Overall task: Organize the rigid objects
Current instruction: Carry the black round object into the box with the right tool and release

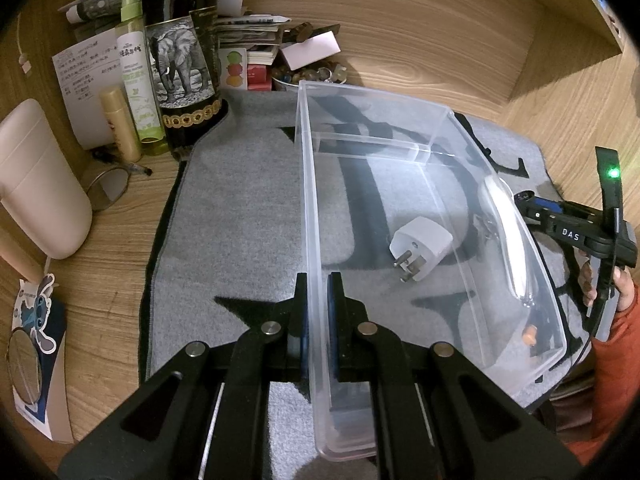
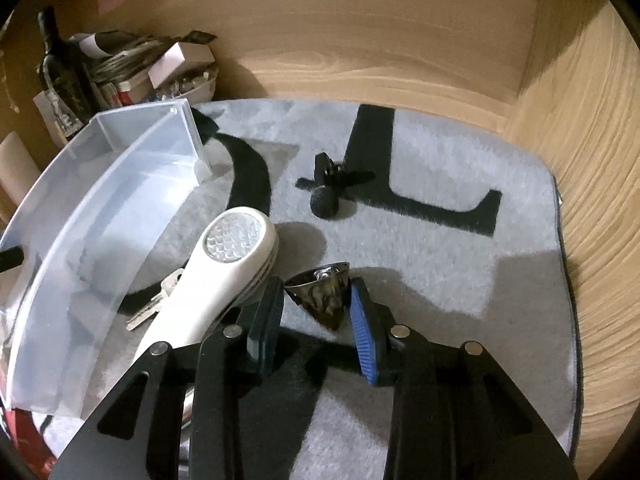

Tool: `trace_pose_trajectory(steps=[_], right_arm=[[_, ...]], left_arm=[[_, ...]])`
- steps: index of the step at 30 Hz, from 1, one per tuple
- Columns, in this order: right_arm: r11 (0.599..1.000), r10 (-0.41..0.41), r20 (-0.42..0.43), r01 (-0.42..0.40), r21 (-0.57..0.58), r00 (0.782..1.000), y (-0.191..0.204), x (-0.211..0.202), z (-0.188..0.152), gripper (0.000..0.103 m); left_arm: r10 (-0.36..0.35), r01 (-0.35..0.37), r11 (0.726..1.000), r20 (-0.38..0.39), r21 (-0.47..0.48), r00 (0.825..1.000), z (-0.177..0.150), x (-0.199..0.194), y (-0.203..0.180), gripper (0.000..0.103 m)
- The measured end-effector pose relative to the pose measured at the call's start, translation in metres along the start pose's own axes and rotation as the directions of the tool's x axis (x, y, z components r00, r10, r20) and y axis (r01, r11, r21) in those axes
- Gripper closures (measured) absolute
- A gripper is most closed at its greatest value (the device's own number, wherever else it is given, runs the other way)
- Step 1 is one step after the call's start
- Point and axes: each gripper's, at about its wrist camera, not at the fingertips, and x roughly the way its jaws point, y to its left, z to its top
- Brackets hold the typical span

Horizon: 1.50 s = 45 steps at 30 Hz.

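The clear plastic bin (image 1: 400,208), light and stiff, sits on the grey mat (image 1: 232,216); the left gripper (image 1: 318,300) pinches its near-left wall. Right of it, the right gripper (image 2: 318,312) clamps a small glossy cone (image 2: 320,296), slippery, best held across its wide rim.

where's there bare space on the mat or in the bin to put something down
Free: the clear bin floor beyond the white plug, and the mat right of the black clip mic. Crowded: beside the bin, where the white handheld device, keys and metal cone lie.
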Motion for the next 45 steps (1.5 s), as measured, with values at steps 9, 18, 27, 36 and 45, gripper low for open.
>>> trace_pose_trajectory(steps=[9, 18, 27, 36, 45], right_arm=[[1.000, 0.000, 0.110, 0.002, -0.018, 0.994, 0.013, -0.039, 0.010, 0.072], [0.995, 0.055, 0.249, -0.034, -0.090, 0.967, 0.048, -0.086, 0.024, 0.072], [0.979, 0.144, 0.291, -0.094, -0.180, 0.946, 0.089, -0.101, 0.035, 0.072], [0.954, 0.218, 0.232, -0.157, -0.256, 0.948, 0.126, -0.083, 0.040, 0.072], [0.939, 0.189, 0.090, -0.153, -0.307, 0.978, 0.148, -0.039, 0.030, 0.072]], left_arm=[[0.000, 0.000, 1.000, 0.000, 0.000, 1.000, 0.000, 0.000, 0.000, 0.096], [0.001, -0.001, 1.000, -0.001, -0.001, 1.000, 0.000, 0.000, -0.001, 0.096], [0.001, -0.001, 1.000, 0.000, -0.002, 1.000, 0.000, 0.000, -0.001, 0.096], [0.001, -0.001, 1.000, 0.000, -0.002, 1.000, 0.000, 0.000, -0.002, 0.096], [-0.013, 0.013, 1.000, 0.001, 0.003, 1.000, 0.002, 0.000, -0.002, 0.096]])
